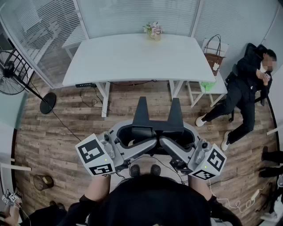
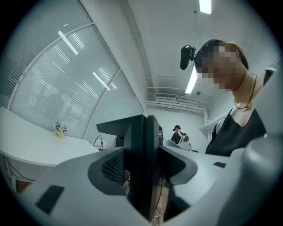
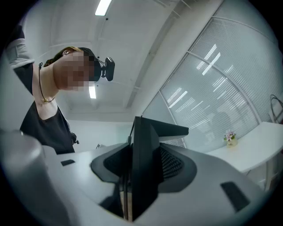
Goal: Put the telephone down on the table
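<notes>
— Where was the telephone?

— The black telephone (image 1: 174, 114) was in the air in front of the person's body, above the wooden floor (image 1: 66, 128) and well apart from the white table (image 1: 132, 57). The left gripper (image 1: 145, 133) and the right gripper (image 1: 173, 134) pointed toward each other. Each one was closed on a flat black part of the telephone. In each gripper's own view this part stood upright between the grey jaws.

— Was there any writing to read?

— Only the black-and-white square patterns on the cubes (image 1: 95, 155). I could not make out any words.

— What did the head view show that the others did not?

— It showed the whole table with flowers (image 1: 153, 30) at its far edge and a fan (image 1: 11, 73) at the left. At the right were a bag (image 1: 213, 55) and a seated person (image 1: 247, 84).

— And the gripper views?

— Both looked upward. They showed a small camera (image 2: 186, 56) on the person's head and a ceiling lamp (image 2: 204, 5). The left gripper view also caught the seated person, small and far off.
</notes>
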{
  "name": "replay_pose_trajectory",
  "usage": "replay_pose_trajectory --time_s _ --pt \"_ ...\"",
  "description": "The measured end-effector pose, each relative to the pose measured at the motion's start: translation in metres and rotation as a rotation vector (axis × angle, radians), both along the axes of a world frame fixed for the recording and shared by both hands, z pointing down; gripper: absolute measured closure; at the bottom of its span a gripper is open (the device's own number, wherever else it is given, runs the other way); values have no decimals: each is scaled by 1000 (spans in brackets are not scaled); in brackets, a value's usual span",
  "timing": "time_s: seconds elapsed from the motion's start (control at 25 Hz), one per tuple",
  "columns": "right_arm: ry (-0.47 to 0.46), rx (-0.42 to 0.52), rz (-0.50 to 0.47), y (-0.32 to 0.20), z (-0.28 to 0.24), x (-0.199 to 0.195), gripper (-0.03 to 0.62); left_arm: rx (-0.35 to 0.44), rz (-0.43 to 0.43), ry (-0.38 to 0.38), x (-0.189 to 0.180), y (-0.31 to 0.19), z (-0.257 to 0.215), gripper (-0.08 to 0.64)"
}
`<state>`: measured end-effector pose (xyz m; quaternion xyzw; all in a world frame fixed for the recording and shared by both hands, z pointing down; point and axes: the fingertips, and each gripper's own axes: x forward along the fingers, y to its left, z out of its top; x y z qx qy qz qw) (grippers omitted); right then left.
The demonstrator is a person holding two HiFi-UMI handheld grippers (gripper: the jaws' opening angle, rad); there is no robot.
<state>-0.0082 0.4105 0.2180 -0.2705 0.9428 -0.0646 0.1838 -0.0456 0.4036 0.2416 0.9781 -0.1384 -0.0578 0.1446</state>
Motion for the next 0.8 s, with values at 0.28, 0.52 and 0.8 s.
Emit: replay_pose_trajectory --time_s 0.28,0.52,0.8 --pt "-29 -14 -12 1 0 1 391 1 -12 -6 1 2 -2 322" --pt "-57 -15 -29 0 0 -3 391 8 -25 -6 -5 1 -4 324" --pt "-51 -11 -53 -1 1 -24 390 11 -35 -5 -25 1 -4 325"
